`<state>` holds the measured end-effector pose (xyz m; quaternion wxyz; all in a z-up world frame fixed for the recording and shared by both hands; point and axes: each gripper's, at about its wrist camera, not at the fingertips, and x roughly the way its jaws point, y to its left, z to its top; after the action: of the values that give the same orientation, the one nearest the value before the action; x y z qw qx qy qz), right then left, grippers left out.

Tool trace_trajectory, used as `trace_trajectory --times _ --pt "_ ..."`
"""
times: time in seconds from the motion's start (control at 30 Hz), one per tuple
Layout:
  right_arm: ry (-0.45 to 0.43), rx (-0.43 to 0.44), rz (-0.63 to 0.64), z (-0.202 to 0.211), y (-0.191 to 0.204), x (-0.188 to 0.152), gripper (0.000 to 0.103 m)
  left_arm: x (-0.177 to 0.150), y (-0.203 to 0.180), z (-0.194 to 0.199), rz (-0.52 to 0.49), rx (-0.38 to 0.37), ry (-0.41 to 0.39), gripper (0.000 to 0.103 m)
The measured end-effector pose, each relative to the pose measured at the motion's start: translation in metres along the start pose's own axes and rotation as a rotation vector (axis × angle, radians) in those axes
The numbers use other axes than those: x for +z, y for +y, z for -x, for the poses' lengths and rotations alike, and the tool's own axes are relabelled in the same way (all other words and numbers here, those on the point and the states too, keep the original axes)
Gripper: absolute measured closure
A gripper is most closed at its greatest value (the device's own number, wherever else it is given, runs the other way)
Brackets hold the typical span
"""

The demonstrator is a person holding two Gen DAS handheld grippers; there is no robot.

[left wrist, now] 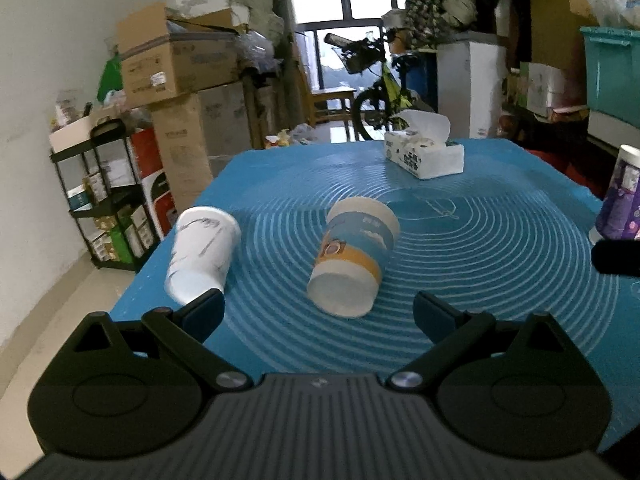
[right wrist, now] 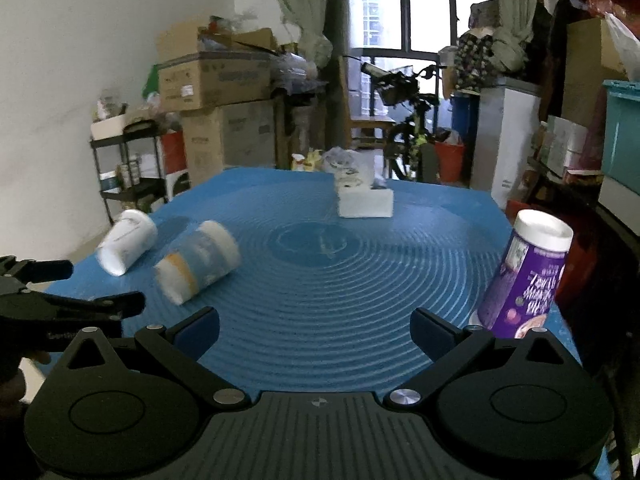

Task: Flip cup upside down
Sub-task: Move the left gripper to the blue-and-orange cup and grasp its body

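Both cups in the left wrist view stand upside down on the blue mat that covers the desk. The banded cup, blue and orange, sits near the mat's middle, wide mouth down, its flat base towards the camera. The white cup stands just left of it, apart from it, near the mat's left edge, also mouth down. The left tongs are spread wide and hold nothing; the banded cup lies just ahead of the gap between them, and the left fingertip overlaps the white cup's base in the picture, though contact cannot be told.

In the right wrist view the right tongs are likewise spread wide and empty, over bare mat. A purple cup with a white top stands just beyond the right fingertip, near the mat's right edge. A tissue box sits at the far side. The left tongs show at the left edge of this view.
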<state>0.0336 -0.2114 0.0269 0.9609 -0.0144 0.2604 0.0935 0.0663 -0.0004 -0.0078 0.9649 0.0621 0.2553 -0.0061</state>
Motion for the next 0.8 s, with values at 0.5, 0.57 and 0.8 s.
trace_trajectory --times 0.5,0.57,0.8 --pt "0.052 -0.021 -0.04 -0.043 -0.023 0.005 0.002 0.016 -0.017 -0.093 -0.035 -0.064 0.158 0.019" --pt "0.058 -0.018 -0.048 -0.046 -0.025 0.003 0.002 0.017 -0.016 -0.091 -0.022 -0.067 0.141 0.033" --pt "0.065 -0.026 -0.042 -0.046 -0.026 0.0 0.002 0.021 -0.019 -0.07 -0.007 -0.102 0.143 0.04"
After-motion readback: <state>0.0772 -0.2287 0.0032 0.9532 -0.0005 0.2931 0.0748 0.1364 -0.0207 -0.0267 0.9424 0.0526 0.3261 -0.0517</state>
